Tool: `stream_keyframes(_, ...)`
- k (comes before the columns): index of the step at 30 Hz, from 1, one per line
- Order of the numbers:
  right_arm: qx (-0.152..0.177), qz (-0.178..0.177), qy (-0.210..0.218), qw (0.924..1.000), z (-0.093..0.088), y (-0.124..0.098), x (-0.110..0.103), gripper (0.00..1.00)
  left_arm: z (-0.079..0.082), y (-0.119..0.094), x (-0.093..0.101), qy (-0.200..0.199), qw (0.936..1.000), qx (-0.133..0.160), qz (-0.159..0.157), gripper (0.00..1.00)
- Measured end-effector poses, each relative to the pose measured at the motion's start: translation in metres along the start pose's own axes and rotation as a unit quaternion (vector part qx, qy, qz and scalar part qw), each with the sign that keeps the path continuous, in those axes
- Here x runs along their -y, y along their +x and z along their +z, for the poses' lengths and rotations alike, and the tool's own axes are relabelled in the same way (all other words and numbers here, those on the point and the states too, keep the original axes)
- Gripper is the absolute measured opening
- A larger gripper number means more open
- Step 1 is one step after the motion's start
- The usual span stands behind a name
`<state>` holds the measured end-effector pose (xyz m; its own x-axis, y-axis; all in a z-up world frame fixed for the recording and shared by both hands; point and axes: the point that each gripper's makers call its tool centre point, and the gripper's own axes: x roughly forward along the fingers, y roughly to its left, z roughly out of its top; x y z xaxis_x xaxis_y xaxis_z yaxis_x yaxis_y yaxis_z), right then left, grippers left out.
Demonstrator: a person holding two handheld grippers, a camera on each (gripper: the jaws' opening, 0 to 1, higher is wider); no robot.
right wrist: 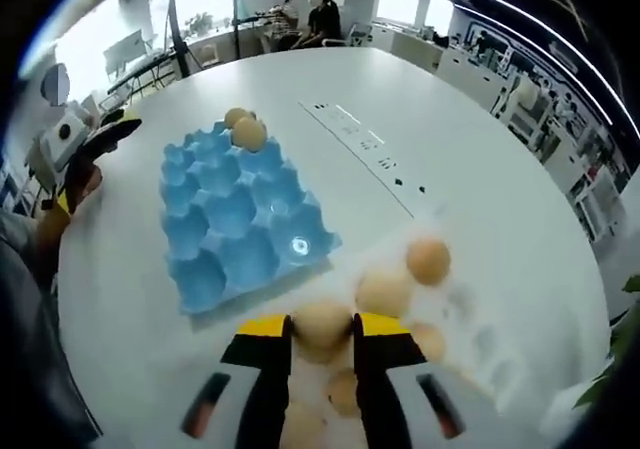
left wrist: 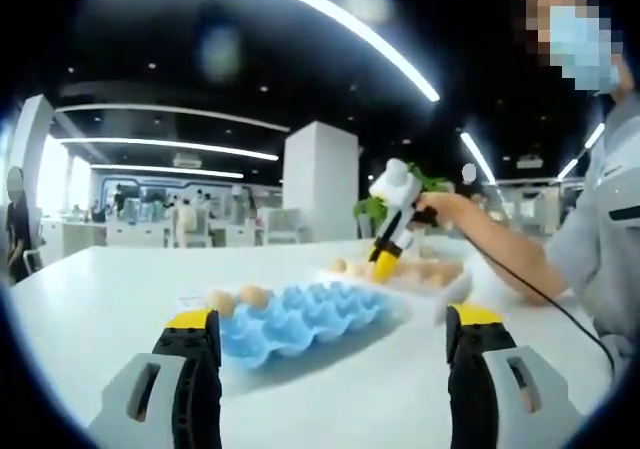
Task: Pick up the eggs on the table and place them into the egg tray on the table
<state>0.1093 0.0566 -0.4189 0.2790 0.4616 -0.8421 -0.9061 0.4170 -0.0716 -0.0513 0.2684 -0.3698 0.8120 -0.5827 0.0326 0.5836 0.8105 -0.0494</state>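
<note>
Eggs are being gathered: the right gripper [right wrist: 322, 331] is closing its jaws around one egg [right wrist: 322, 326], pinching it at its sides for lifting. More loose eggs [right wrist: 428, 260] are lying just beyond, while the blue egg tray [right wrist: 215, 244], already holding two eggs [right wrist: 248, 132], is sitting ahead-left. The left gripper [left wrist: 330, 344] is hovering open-jawed, holding nothing, facing the tray.

Left tool [left wrist: 332, 344] wide open, low; right tool [right wrist: 322, 331] nearly closed, angled down
</note>
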Motion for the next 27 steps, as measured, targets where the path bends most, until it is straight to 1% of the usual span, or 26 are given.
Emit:
stream_keyframes(5, 0.014, -0.002, -0.008, 0.9999, 0.009, -0.005, 0.000, 0.25, 0.000, 0.000, 0.000, 0.001, 1.0000, -0.001, 0.001, 0.95)
stream_keyframes(6, 0.016, -0.001, -0.009, 0.9998, 0.008, -0.005, -0.003, 0.25, 0.000, 0.000, 0.000, 0.001, 1.0000, -0.001, 0.001, 0.95)
stream_keyframes(10, 0.031, 0.003, -0.014, 0.9994, 0.016, -0.007, -0.006, 0.25, 0.000, 0.000, 0.000, 0.002, 1.0000, -0.001, 0.001, 0.95)
stream_keyframes(15, 0.042, -0.012, -0.017, 0.9989, 0.028, -0.004, -0.002, 0.25, 0.000, 0.000, 0.000, 0.002, 1.0000, -0.001, 0.001, 0.95)
stream_keyframes(17, 0.039, -0.010, -0.028, 0.9988, 0.028, -0.001, -0.008, 0.25, 0.000, 0.000, 0.000, 0.002, 1.0000, -0.002, 0.001, 0.95)
stream_keyframes(18, 0.040, -0.011, -0.026, 0.9988, 0.031, -0.002, -0.007, 0.25, 0.000, 0.000, 0.000, 0.003, 1.0000, -0.002, 0.001, 0.95)
stream_keyframes(24, 0.043, -0.008, -0.033, 0.9985, 0.035, 0.001, -0.011, 0.25, 0.000, 0.000, 0.000, 0.004, 1.0000, -0.002, 0.001, 0.95)
stream_keyframes(27, 0.051, -0.011, -0.035, 0.9980, 0.040, 0.002, -0.011, 0.25, 0.000, 0.000, 0.000, 0.004, 1.0000, -0.002, 0.001, 0.95)
